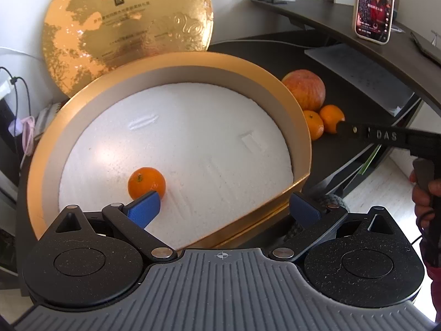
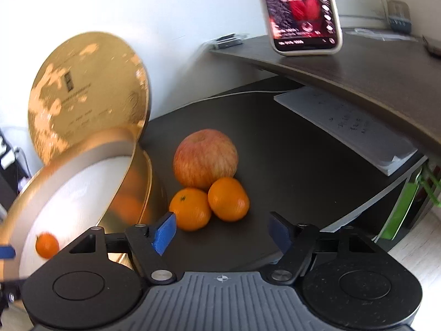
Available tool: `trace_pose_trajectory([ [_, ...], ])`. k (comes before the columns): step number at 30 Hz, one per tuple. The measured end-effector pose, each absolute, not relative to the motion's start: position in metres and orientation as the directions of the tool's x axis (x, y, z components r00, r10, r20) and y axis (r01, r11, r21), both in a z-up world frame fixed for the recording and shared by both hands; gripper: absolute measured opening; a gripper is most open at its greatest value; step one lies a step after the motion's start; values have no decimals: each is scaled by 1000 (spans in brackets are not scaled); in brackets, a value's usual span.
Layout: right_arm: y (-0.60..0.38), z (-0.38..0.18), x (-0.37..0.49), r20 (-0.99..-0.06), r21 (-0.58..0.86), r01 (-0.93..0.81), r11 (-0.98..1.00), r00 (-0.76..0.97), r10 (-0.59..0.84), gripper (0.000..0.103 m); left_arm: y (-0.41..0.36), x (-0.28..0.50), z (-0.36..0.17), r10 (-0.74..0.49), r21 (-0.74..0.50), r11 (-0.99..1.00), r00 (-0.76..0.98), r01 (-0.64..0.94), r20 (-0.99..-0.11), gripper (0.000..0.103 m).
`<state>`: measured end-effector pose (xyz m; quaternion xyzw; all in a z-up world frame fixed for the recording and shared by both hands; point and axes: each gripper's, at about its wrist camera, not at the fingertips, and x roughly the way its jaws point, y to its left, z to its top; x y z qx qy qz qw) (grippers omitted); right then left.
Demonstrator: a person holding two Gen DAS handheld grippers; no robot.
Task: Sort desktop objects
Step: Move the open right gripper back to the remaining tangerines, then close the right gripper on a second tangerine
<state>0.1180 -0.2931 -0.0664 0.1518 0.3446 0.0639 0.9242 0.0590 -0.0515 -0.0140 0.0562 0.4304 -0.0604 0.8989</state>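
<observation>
A round gold box (image 1: 300,127) lined with white foam fills the left wrist view, and one tangerine (image 1: 146,182) lies inside it. My left gripper (image 1: 224,209) is open over the box's near rim, its left blue pad (image 1: 144,209) just in front of that tangerine, not gripping it. On the dark desk to the right of the box sit an apple (image 2: 205,158) and two tangerines (image 2: 190,208) (image 2: 228,198). My right gripper (image 2: 222,231) is open just short of these two, holding nothing.
The gold lid (image 1: 124,24) leans upright against the wall behind the box. A phone (image 2: 300,11) stands on a raised shelf (image 2: 358,66), with a stack of papers (image 2: 347,127) beneath it. Cables (image 1: 22,104) hang at far left. A hand (image 1: 424,193) holds the right tool.
</observation>
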Motion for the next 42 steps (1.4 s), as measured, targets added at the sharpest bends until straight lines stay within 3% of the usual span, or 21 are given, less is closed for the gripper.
trace_pose_trajectory([
  [7,-314,-86,140,-605,517,75,853,737,302,72,-51,64,-16,-55,59,985,619,162,-783,102],
  [9,-317,-90,144,-589,545,74,835,742,319,65,-51,66,-17,-56,59,985,618,164,-785,102],
  [14,-323,-102,156,-578,610,113,784,741,343,61,-52,66,-18,-54,64,984,617,169,-785,102],
  [17,-325,-108,160,-574,637,127,760,737,358,50,-52,65,-18,-52,68,983,618,169,-785,102],
  [22,-324,-107,161,-575,637,133,759,738,354,47,-53,65,-18,-50,70,983,619,168,-784,102],
  [26,-321,-98,156,-600,543,136,828,753,270,47,-53,64,-17,-50,73,983,622,171,-782,102],
  [31,-299,-88,146,-616,239,82,967,783,86,47,-52,63,-17,-58,67,982,622,174,-781,102],
  [34,-285,-87,141,-615,122,34,992,787,49,46,-51,62,-17,-58,64,983,622,173,-781,102],
  [42,-283,-88,143,-649,124,-1,992,756,82,50,-49,60,-17,-59,60,984,623,169,-780,102],
])
